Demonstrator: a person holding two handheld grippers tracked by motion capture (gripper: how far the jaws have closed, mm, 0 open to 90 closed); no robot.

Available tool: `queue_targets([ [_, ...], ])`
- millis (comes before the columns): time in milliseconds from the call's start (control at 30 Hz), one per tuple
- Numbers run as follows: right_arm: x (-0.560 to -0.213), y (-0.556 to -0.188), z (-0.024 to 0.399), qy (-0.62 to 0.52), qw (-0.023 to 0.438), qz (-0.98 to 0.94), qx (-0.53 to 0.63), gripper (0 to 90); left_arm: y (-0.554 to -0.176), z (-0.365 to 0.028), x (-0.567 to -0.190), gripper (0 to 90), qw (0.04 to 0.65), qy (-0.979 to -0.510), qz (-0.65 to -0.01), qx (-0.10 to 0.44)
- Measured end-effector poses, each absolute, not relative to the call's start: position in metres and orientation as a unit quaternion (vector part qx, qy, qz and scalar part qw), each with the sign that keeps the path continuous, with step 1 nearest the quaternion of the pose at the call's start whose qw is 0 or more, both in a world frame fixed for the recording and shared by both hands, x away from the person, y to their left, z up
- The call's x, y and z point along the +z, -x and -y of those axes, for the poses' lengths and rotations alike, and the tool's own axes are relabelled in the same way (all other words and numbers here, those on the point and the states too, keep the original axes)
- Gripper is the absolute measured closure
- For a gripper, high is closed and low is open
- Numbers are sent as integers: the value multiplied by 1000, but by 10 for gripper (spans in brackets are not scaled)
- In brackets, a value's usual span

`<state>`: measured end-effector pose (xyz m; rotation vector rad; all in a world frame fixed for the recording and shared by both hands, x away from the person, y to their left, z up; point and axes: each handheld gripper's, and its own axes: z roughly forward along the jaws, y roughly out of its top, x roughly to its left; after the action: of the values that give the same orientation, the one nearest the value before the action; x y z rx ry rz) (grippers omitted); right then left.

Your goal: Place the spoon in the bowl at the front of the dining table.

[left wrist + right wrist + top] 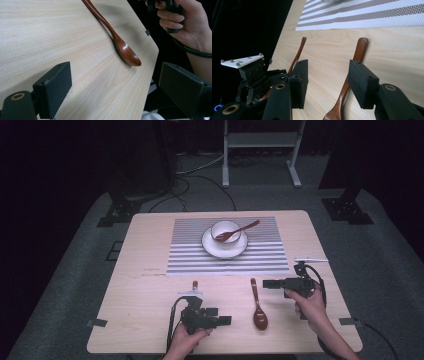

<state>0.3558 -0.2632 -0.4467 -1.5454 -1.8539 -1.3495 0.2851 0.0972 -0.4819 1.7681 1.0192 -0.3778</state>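
A brown wooden spoon (258, 307) lies on the table's near half, bowl end toward me. In the left gripper view the spoon (125, 50) lies past the jaws. My left gripper (222, 316) stands open to the left of the spoon, jaws pointing right; the left gripper (117, 75) holds nothing. My right gripper (266, 283) points left, just right of the spoon's handle. The right gripper (329, 68) stands open over the table, with the spoon's handle (359, 48) running under its right jaw. A second brown handle (195, 285) shows behind the left gripper, its head hidden.
A striped placemat (190, 255) lies at the table's far middle. On it stands a white plate (210, 247) bearing a white bowl (223, 226) with a brown utensil (240, 230) resting in it. The table's right edge (152, 57) is close to the spoon.
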Motion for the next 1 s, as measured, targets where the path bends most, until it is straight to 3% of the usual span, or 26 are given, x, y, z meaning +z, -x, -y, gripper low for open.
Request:
queue_targets([
  [1000, -459, -308, 270, 543, 185, 647, -502, 482, -285, -98, -480, 101, 510, -735, -421, -149],
])
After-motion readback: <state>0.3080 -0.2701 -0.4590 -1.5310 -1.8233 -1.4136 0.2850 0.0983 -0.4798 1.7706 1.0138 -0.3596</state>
